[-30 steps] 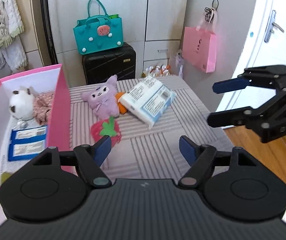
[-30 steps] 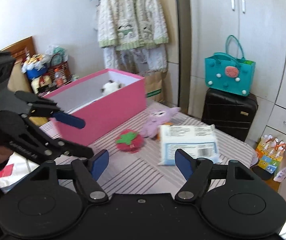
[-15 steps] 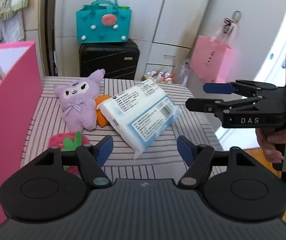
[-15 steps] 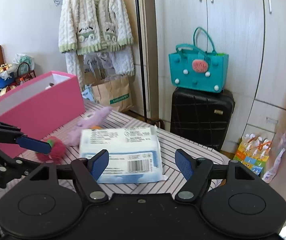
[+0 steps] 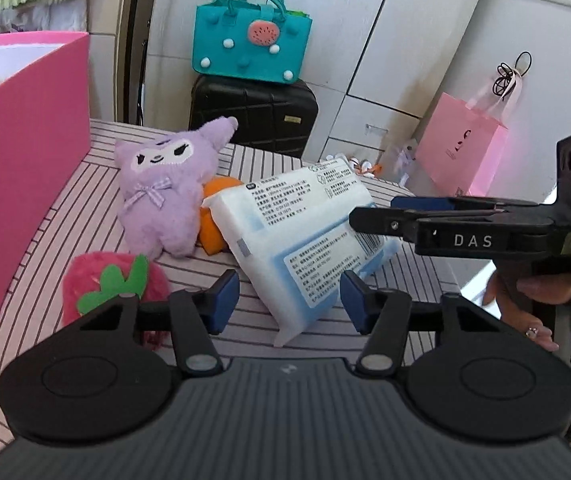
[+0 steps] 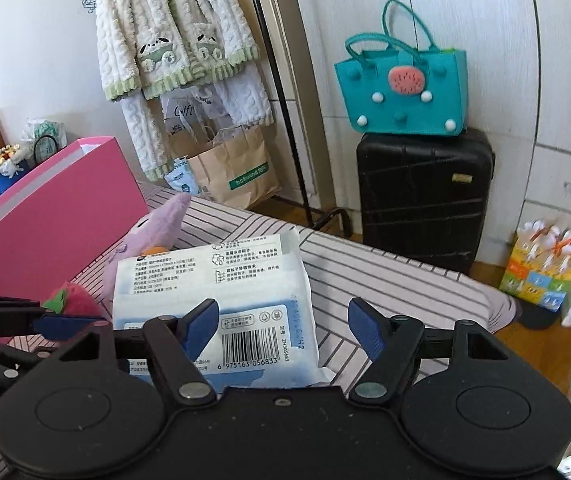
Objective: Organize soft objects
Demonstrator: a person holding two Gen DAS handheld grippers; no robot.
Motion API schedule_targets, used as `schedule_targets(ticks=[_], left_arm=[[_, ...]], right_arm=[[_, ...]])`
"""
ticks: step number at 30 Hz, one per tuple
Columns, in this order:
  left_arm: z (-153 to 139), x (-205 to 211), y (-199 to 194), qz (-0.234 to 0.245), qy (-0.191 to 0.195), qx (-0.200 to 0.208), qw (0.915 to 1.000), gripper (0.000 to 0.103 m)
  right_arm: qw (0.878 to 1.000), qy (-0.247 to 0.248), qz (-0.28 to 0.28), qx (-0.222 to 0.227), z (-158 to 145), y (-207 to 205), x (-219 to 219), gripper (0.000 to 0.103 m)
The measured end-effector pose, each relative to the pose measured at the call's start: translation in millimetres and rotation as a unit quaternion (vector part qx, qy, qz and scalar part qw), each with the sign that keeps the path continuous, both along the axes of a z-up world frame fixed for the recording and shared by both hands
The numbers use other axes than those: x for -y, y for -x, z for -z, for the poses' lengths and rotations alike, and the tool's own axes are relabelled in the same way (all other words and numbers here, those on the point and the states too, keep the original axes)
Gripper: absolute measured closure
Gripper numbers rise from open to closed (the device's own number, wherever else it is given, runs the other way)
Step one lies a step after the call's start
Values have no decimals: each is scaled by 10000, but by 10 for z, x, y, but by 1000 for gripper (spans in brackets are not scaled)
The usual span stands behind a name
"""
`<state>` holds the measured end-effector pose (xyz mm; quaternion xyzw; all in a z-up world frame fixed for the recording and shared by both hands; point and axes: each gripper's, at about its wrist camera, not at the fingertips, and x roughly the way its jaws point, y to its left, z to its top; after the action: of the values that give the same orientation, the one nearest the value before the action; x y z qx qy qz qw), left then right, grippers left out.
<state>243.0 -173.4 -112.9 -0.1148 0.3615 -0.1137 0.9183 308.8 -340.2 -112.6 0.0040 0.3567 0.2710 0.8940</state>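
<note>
A white-and-blue tissue pack (image 5: 305, 232) (image 6: 213, 280) lies tilted on the striped table. Its near corner sits between the fingers of my left gripper (image 5: 290, 304), whose jaws are closing; the pads are not pressing on it. My right gripper (image 6: 283, 326) stands open around the pack's barcode end, and it reaches in from the right (image 5: 381, 210) in the left wrist view. A purple plush (image 5: 161, 192), an orange soft toy (image 5: 213, 232) and a red strawberry plush (image 5: 113, 284) lie left of the pack. The pink box (image 5: 25, 140) stands at the far left.
A teal bag (image 5: 249, 36) sits on a black suitcase (image 5: 253, 116) behind the table. A pink paper bag (image 5: 461, 156) hangs at the right. The table's right edge (image 6: 465, 284) drops to the floor. A hand (image 5: 533, 300) holds the right gripper.
Both grippers have come down and closed in on the tissue pack, which now sits between each pair of fingers. The left jaws have narrowed.
</note>
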Motion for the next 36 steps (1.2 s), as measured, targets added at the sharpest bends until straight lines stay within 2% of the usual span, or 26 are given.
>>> schedule_targets(ticks=[5, 8, 11, 14, 25, 30, 36], left_arm=[[86, -15, -70, -188, 184, -129, 9996, 50], [122, -4, -88, -130, 260, -198, 9994, 66], [145, 1, -89, -194, 300, -232, 9991, 75], [148, 7, -80, -227, 271, -201, 9992, 79], [74, -9, 26, -114, 316, -187, 9993, 80], [11, -22, 141, 63, 381, -188, 9991, 80], [-91, -43, 320, 252, 260, -72, 9993, 80]], right_arm=[[9996, -204, -66, -190, 83, -53, 31, 33], [9986, -410, -82, -317, 92, -53, 60, 52], [9986, -391, -82, -360, 94, -34, 57, 60], [9986, -367, -33, -380, 93, -26, 72, 67], [9979, -395, 215, -476, -11, 224, 107, 69], [9982, -180, 314, -488, -141, 423, 51, 65], [9974, -38, 434, -578, -226, 673, -16, 59]])
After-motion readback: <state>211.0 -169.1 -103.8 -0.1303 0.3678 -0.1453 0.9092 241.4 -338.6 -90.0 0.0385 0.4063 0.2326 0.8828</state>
